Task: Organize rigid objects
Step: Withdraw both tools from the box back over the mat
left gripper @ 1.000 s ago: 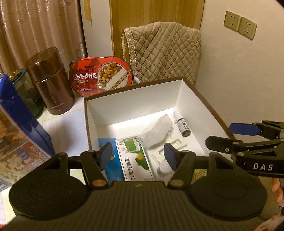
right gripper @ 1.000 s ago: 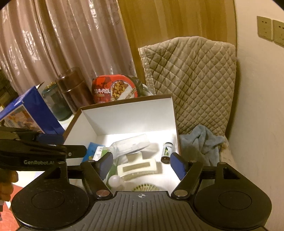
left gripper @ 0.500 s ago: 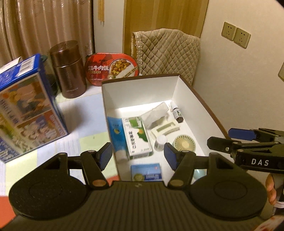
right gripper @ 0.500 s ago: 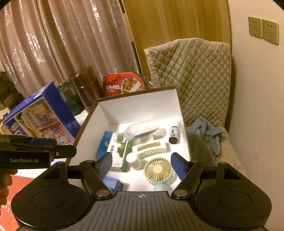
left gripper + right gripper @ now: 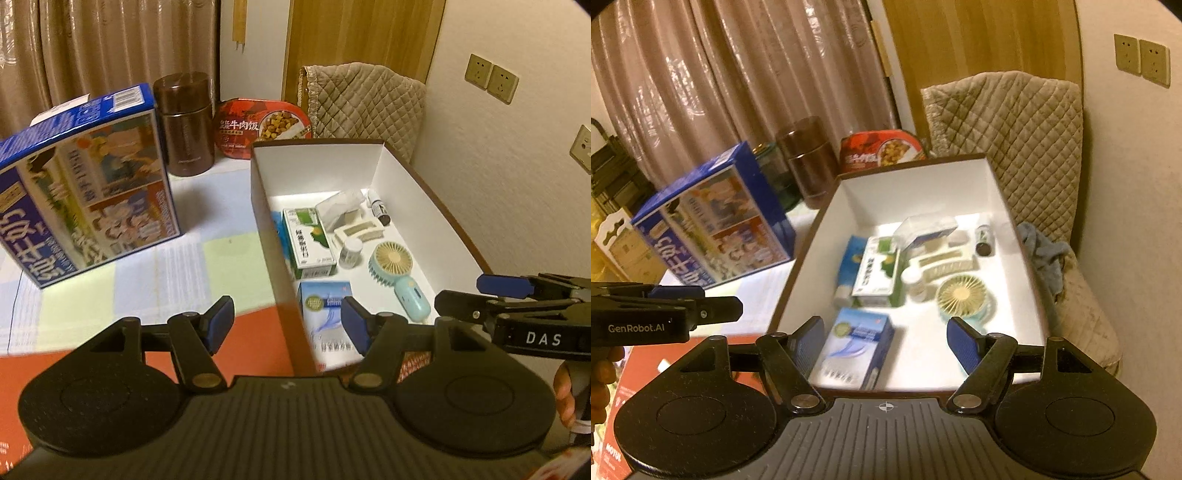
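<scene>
Left gripper: the black 2-finger left gripper (image 5: pixel 287 325) with blue pads hangs above the near edge of the box, jaws apart, nothing between them.
Right gripper: the black 2-finger right gripper (image 5: pixel 886 345) with blue pads hangs over the near end of the box, jaws apart and empty.
Box: an open rectangular cardboard box (image 5: pixel 424 184), white inside with a brown rim, sits on the table beside the wall.
Box contents, near end: a pale blue and white carton (image 5: pixel 855 341) lies flat at the near left; a mint-green handheld fan (image 5: pixel 397 271) lies to its right.
Box contents, middle: a green and white carton (image 5: pixel 309 242) lies beside a small white round bottle (image 5: pixel 350 253) and a cream rectangular tray piece (image 5: pixel 358 230).
Box contents, far end: a crumpled clear plastic packet (image 5: pixel 340 206) and a small dark vial with a white cap (image 5: pixel 379 208) lie near the far wall.
Table: a pastel checked tablecloth (image 5: pixel 147 273) covers the surface left of the box.
Outside the box: a tall blue printed carton (image 5: pixel 86 184) stands tilted on the cloth, well apart from the box; a brown cylindrical canister (image 5: pixel 186 123) and a red oval meal tub (image 5: pixel 264 127) stand behind.
Background: a quilted beige chair cover (image 5: pixel 1008 147) sits behind the box.
</scene>
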